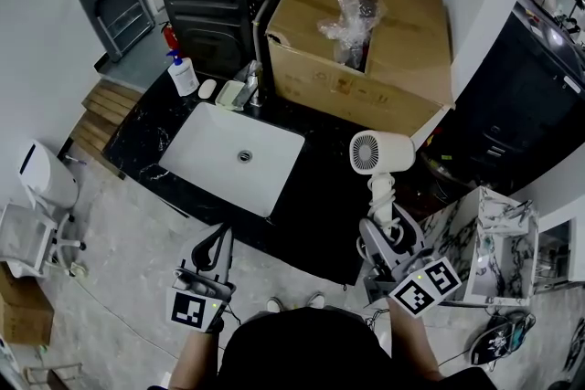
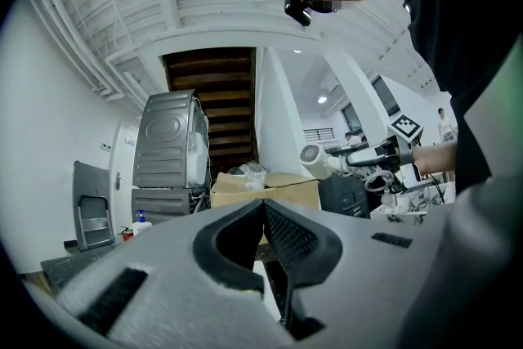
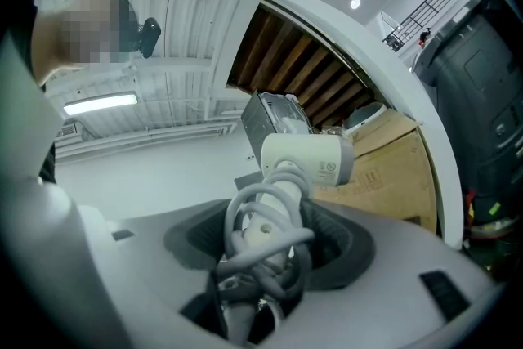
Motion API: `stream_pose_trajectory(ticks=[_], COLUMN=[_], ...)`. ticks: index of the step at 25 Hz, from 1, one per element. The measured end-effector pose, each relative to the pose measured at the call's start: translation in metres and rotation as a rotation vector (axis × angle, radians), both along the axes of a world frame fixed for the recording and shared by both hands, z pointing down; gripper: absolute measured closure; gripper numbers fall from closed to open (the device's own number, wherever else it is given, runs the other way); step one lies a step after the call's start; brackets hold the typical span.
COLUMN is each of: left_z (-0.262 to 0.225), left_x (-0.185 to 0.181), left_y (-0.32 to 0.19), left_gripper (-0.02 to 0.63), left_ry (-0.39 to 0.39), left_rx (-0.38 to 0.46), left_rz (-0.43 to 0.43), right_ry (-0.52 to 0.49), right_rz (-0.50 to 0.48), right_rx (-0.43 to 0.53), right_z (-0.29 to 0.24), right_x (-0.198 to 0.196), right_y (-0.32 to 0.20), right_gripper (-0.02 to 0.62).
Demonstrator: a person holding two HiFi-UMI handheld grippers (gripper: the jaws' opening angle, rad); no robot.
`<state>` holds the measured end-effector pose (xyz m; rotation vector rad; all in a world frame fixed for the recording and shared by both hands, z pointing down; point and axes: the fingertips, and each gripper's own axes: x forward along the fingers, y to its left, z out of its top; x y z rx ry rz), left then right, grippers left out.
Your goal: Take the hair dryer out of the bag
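A white hair dryer [image 1: 382,152] hangs above the right end of the black counter, its cord wound round the handle. My right gripper [image 1: 385,231] is shut on that handle and cord. In the right gripper view the hair dryer [image 3: 302,159] stands up between the pads with its head beyond the tips. A crumpled clear plastic bag [image 1: 352,14] lies in the open cardboard box [image 1: 402,59], far from the dryer. My left gripper [image 1: 222,239] is shut and empty, held in front of the counter. In the left gripper view its tips [image 2: 263,212] meet, with the hair dryer [image 2: 315,160] far off to the right.
A white sink [image 1: 206,142] is set in the black counter [image 1: 320,196]. A soap bottle [image 1: 183,73] and a tap [image 1: 253,87] stand behind it. Dark appliances [image 1: 206,5] rise at the back. A marble-patterned open box [image 1: 498,242] sits at the right.
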<state>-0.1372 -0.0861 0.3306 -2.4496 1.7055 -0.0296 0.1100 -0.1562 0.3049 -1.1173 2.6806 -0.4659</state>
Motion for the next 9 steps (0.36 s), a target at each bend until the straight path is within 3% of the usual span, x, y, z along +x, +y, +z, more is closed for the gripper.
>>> stream_pose_trajectory(ticks=[9], left_z=[0.0031], left_x=[0.0002], left_y=[0.0006], left_gripper=[0.584], left_ry=[0.008], left_rx=[-0.004], left_rz=[0.008], right_ry=[0.001], right_rz=[0.001], right_rx=[0.000], right_z=[-0.0003], right_x=[-0.0012], right_y=[0.0025], right_gripper=[0.345])
